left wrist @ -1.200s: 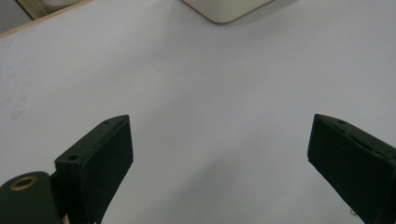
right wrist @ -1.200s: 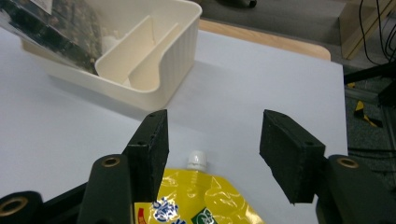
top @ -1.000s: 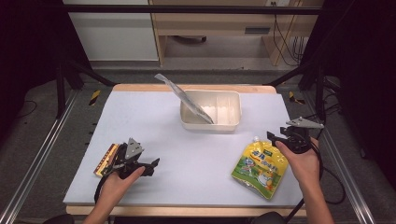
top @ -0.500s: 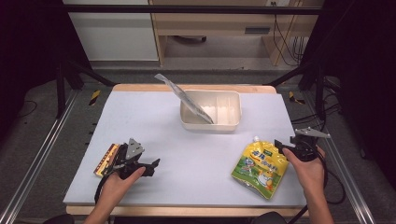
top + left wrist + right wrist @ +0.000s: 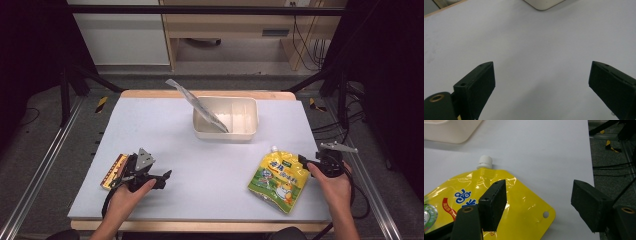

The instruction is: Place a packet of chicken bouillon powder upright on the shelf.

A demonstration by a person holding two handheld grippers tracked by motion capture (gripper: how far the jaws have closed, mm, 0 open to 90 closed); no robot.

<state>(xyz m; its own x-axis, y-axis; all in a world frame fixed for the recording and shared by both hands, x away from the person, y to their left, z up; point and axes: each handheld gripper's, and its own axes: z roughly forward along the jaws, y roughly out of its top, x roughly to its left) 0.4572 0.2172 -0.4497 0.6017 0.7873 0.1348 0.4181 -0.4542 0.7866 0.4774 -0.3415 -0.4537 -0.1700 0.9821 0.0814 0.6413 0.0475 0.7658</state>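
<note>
A yellow spouted pouch point(image 5: 279, 177) lies flat on the table at the right, its white cap point(image 5: 484, 162) pointing away from me. My right gripper point(image 5: 309, 161) hovers low at the pouch's right edge and is open. In the right gripper view point(image 5: 539, 187) one jaw stands over the yellow film and the other over bare table. The pouch's corner point(image 5: 541, 216) lies between them, unpressed, and the jaws have just been opening. My left gripper point(image 5: 161, 178) rests at the near left, open over bare white table point(image 5: 541, 65).
A cream bin point(image 5: 247, 131) stands at the table's far middle with a silvery packet point(image 5: 197, 104) leaning out of it to the left. A small orange-and-black packet point(image 5: 112, 172) lies beside the left hand. The table's right edge and metal rail point(image 5: 372, 200) run close to the right hand.
The right hand has come down and nearer to me, settling at the pouch's right edge with its jaws wider apart. The left hand and the pouch have not moved.
</note>
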